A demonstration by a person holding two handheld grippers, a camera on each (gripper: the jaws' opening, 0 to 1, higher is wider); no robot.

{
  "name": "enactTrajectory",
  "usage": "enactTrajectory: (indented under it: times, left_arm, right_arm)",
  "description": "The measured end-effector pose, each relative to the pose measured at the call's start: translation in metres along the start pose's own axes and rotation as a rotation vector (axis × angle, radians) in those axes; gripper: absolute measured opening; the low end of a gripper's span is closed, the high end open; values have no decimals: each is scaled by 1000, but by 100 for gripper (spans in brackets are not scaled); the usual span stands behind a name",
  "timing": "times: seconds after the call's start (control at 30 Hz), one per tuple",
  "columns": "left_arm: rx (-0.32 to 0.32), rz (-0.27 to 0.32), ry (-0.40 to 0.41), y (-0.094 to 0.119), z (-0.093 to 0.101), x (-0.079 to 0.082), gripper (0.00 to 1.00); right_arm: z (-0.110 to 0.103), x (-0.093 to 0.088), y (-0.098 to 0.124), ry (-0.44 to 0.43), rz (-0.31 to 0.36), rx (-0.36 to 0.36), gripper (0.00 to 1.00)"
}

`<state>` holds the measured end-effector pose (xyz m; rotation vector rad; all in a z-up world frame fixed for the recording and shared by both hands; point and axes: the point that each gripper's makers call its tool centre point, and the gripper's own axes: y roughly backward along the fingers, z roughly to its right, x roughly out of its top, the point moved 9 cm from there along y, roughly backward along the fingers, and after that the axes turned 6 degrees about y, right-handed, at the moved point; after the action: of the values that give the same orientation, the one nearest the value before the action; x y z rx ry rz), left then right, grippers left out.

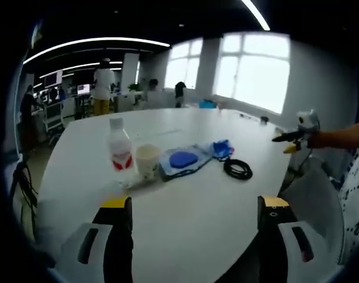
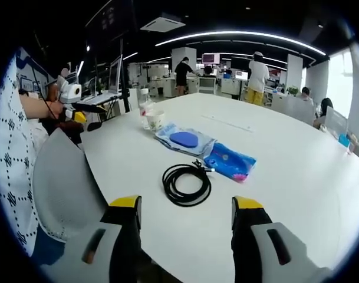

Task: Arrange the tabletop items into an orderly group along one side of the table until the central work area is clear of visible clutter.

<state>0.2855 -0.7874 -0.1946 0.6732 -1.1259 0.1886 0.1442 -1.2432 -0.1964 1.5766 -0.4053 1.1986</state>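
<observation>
On the white table (image 1: 191, 224) stand a clear bottle with a red label (image 1: 119, 148) and a paper cup (image 1: 147, 160). Beside them lie a clear bag holding a blue oval item (image 1: 182, 160), a blue packet (image 1: 221, 148) and a coiled black cable (image 1: 237, 169). My left gripper (image 1: 195, 204) is open and bare, short of the row. My right gripper (image 2: 187, 205) is open too, just short of the cable (image 2: 187, 184), with the packet (image 2: 229, 161), bag (image 2: 184, 140), cup (image 2: 155, 119) and bottle (image 2: 146, 108) beyond. Each gripper shows in the other's view: right (image 1: 285, 141), left (image 2: 92, 113).
A grey chair back (image 2: 64, 183) stands against the table edge near my right gripper, with a patterned sleeve (image 2: 11, 147) beside it. Several people (image 2: 259, 76) and desks with monitors (image 2: 214, 59) fill the room beyond the far edge. Bright windows (image 1: 256, 71) are behind the table.
</observation>
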Motion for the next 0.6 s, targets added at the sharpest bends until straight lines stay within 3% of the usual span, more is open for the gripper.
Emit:
enactTrajectory:
  times: [0.6]
  left_arm:
    - [12, 7, 0, 2, -3, 2, 84]
  right_arm:
    - [3, 6, -1, 16, 9, 1, 60]
